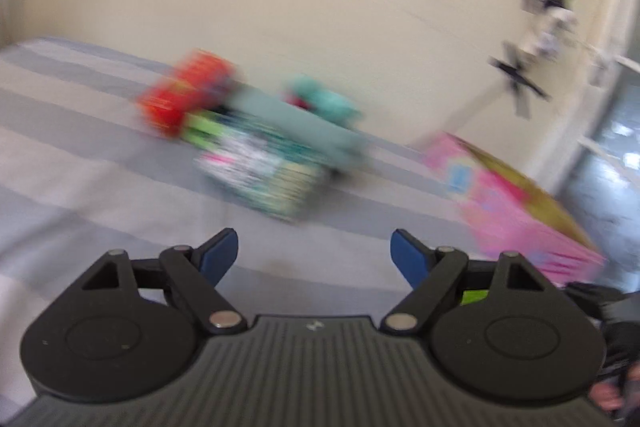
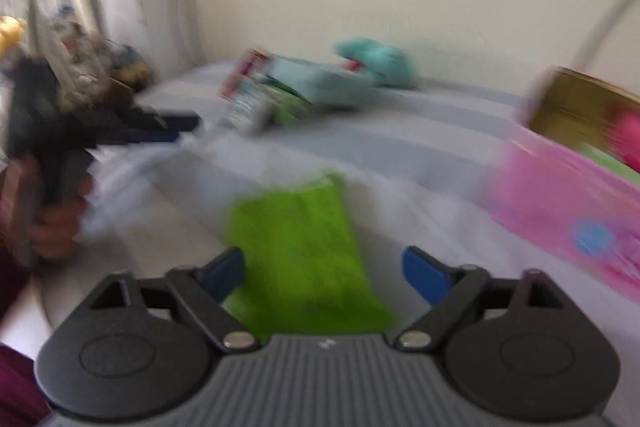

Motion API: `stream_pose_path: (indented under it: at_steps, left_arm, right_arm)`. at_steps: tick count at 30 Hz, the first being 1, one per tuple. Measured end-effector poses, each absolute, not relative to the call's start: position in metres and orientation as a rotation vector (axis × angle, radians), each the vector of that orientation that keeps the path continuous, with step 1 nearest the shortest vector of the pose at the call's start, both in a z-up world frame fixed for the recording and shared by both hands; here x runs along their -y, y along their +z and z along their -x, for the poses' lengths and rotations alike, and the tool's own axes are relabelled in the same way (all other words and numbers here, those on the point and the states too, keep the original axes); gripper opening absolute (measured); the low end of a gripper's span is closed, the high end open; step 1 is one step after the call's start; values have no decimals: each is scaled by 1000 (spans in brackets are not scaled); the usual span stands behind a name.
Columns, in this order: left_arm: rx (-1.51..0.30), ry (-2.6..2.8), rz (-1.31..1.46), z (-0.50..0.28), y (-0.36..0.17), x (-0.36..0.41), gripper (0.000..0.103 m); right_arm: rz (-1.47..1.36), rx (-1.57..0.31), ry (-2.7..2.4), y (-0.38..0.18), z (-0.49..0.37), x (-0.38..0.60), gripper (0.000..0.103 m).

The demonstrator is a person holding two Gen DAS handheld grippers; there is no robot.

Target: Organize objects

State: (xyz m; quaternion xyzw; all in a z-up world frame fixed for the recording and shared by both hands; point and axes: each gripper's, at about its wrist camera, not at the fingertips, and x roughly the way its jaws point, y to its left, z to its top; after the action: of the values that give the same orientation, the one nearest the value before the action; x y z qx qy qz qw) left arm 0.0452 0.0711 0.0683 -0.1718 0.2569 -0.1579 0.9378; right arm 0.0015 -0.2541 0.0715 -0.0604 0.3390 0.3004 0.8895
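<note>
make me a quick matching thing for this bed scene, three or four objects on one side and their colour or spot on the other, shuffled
Things:
1. flat packet
2. open box
3. soft toy
4. right tongs

Colour or place:
A. teal, at the far side of the bed by the wall
B. open, blue pads apart, packet just ahead
C. lime green, lying on the striped sheet
D. pink outside, at the right edge of the view

Pairs: 1-C, 2-D, 3-A, 4-B

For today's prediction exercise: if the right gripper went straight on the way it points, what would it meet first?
Probably the green packet, lying on the striped bed just ahead of the open right gripper; blur leaves depth uncertain.
</note>
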Motion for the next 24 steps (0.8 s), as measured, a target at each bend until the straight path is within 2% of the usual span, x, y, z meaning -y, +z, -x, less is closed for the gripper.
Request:
stream_pose_path:
  at_steps: [6,10,24]
  left_arm:
    - [-592,-487,282,-48,71,-6,85]
    - [-670,-537,298,-59,64,13,85]
    - [-694,-566,226,-42,75,34,84]
  right_arm:
    - [-59,-572,418,84,38,328,102]
    - [-106,-564,349,86,60,351,101]
    - [35,-622,535,72,55,287,97]
